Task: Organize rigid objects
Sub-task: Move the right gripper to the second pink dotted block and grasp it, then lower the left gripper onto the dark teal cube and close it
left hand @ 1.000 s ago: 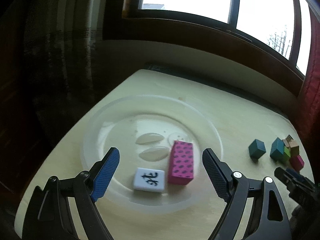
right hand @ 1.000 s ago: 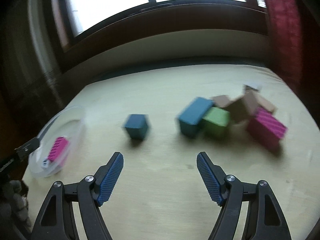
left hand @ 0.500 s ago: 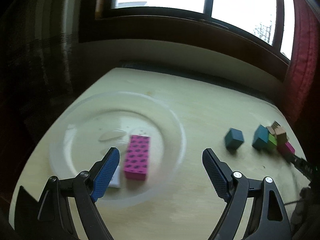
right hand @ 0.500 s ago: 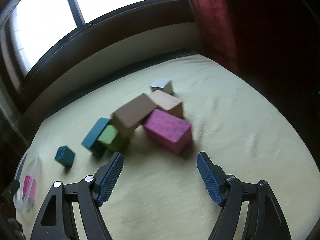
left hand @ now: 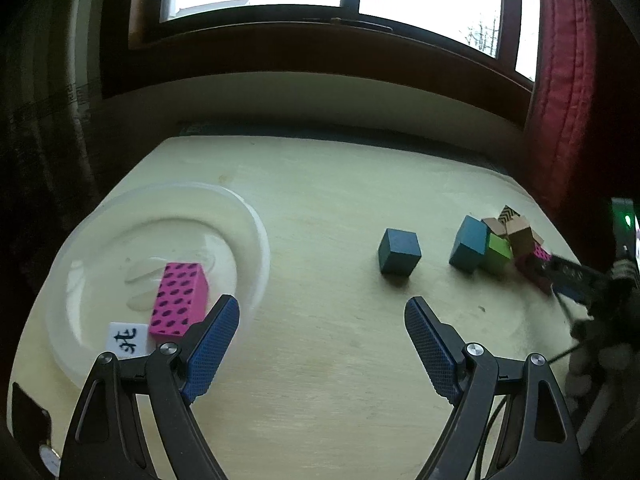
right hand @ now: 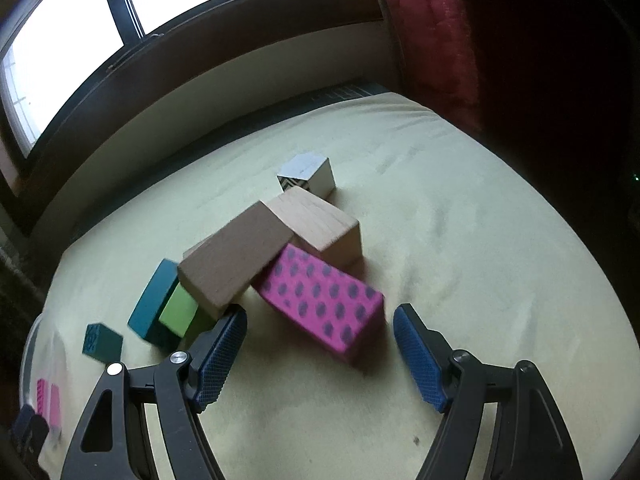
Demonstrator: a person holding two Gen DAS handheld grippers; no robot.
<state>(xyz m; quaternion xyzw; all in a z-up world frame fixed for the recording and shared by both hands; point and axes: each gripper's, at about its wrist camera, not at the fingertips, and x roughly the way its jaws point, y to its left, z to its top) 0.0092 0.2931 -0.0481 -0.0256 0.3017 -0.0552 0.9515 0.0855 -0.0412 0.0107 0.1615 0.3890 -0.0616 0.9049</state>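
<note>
My right hand-held gripper (right hand: 320, 346) hangs low over the pale tabletop (right hand: 460, 260), jaws spread wide with nothing between them, its blue ribbed pads flanking the near end of a pink dotted block (right hand: 320, 300) lying flat. Behind that block sit two plain wooden blocks (right hand: 236, 260), one tilted across the other, then a green cube (right hand: 180, 310), a teal block (right hand: 154, 300) and a small white patterned cube (right hand: 308, 174); a dark teal cube (right hand: 102, 340) stands apart. My left hand-held gripper (left hand: 322, 338) hovers spread over bare tabletop, also empty. To its left a clear, round plastic plate (left hand: 248, 216) holds another pink dotted block (left hand: 180, 300) and a white mahjong tile (left hand: 126, 340), just beside each other.
</note>
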